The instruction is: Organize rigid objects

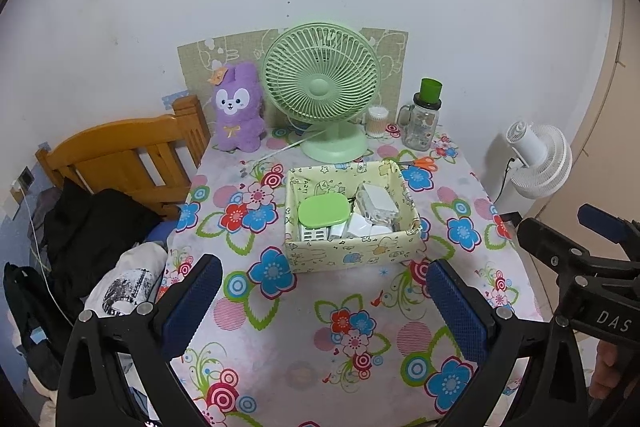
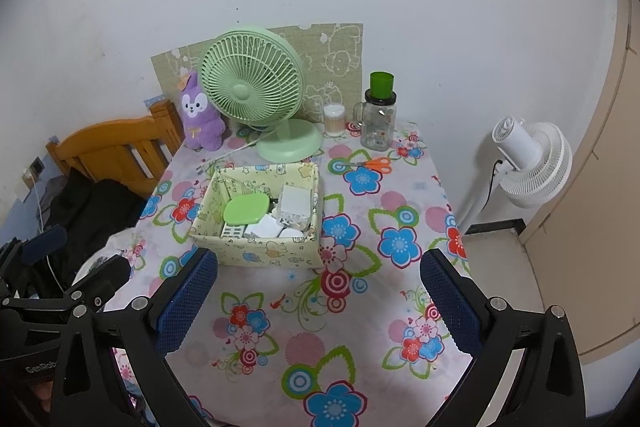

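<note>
Grippers hang above the near counter edge: the left gripper and the right gripper both have jaws wide apart, holding nothing. Ahead, the fabric box already keeps the rigid items: a smooth green oval case and white plastic blocks. I judge the orange scissors beside it are next; grasp the handles, low and slowly, on the glossy floral cloth.

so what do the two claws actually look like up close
Both are alike. The left claw has a black angular frame with silver screw heads and two fingers padded in dark blue dimpled rubber. The right claw matches it. White lettering shows on the bodies: "DAS" on the right one, "GenRob" cut off on the left.
</note>
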Tool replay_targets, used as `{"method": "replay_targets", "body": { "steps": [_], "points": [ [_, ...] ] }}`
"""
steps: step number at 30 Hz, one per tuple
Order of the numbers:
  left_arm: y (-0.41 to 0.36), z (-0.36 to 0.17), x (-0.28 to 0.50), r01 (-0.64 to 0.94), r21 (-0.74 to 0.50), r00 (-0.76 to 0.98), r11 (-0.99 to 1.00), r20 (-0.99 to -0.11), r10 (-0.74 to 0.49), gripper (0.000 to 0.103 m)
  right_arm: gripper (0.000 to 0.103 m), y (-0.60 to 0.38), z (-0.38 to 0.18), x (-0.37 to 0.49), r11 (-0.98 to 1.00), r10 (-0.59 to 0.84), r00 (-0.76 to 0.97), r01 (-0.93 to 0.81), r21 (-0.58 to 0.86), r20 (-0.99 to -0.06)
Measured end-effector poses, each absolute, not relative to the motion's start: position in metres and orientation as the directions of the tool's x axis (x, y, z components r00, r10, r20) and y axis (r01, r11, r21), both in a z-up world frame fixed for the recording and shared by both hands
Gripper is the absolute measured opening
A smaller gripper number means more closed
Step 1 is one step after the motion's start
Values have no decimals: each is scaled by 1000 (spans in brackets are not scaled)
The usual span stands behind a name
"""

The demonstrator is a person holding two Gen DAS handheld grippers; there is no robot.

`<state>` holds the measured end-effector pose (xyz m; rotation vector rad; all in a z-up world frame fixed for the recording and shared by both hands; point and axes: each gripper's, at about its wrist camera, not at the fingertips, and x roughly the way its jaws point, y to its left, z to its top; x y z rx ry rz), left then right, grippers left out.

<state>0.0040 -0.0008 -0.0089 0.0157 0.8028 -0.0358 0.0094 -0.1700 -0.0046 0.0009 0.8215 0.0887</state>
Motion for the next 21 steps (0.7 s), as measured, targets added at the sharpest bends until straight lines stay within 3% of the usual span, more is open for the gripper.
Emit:
{"method": "replay_targets", "body": {
  "steps": [21],
  "points": [
    [1,-6,6,31,-8,702,999,-712,-27,103,102,-170,-7,12,996,78,677,-78,35,-732]
  ]
}}
